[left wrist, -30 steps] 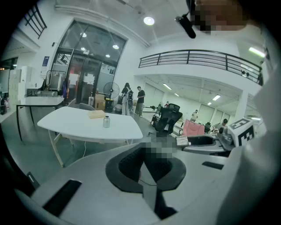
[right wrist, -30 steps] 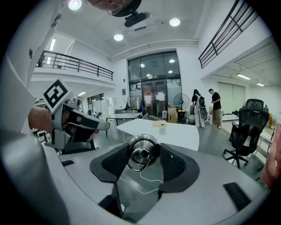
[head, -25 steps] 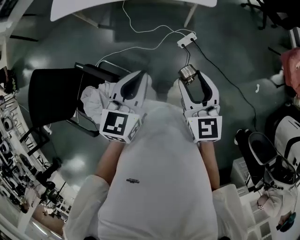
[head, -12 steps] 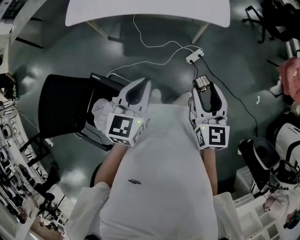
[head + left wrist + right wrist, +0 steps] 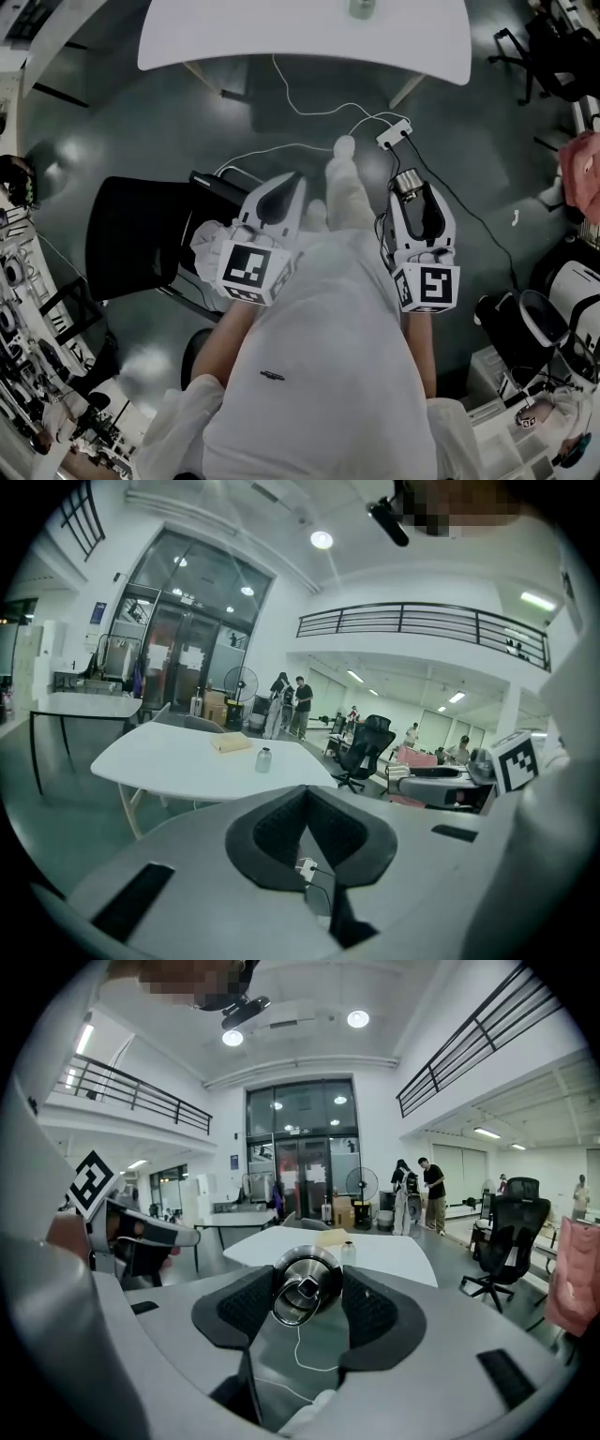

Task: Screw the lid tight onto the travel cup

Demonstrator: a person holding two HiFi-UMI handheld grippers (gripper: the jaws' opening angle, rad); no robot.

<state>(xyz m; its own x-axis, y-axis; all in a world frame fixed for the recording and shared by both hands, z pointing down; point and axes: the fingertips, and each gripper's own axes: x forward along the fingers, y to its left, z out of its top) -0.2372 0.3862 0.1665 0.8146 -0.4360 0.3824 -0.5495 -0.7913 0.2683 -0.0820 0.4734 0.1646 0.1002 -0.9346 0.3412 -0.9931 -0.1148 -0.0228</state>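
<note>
A small metal travel cup point(image 5: 361, 7) stands on the white table point(image 5: 281, 42) far ahead, and it also shows as the cup point(image 5: 263, 759) in the left gripper view and the cup point(image 5: 349, 1252) in the right gripper view. My right gripper point(image 5: 413, 190) is shut on the shiny metal lid point(image 5: 305, 1290), whose ring handle faces the camera. The lid point(image 5: 408, 182) sits at the jaw tips. My left gripper point(image 5: 280, 194) is shut and holds nothing; in its own view the left gripper point(image 5: 307, 799) has its pads together. Both are held at waist height, well short of the table.
A black chair point(image 5: 131, 234) stands on the floor to my left. A power strip point(image 5: 392, 134) with a white cable lies between me and the table. A tan box point(image 5: 231, 742) lies on the table. An office chair point(image 5: 502, 1251) and standing people point(image 5: 417, 1194) are farther off.
The table has come further into the head view as I walk toward it, and the cup now shows at its top edge. A foot has stepped forward. Both grips are unchanged.
</note>
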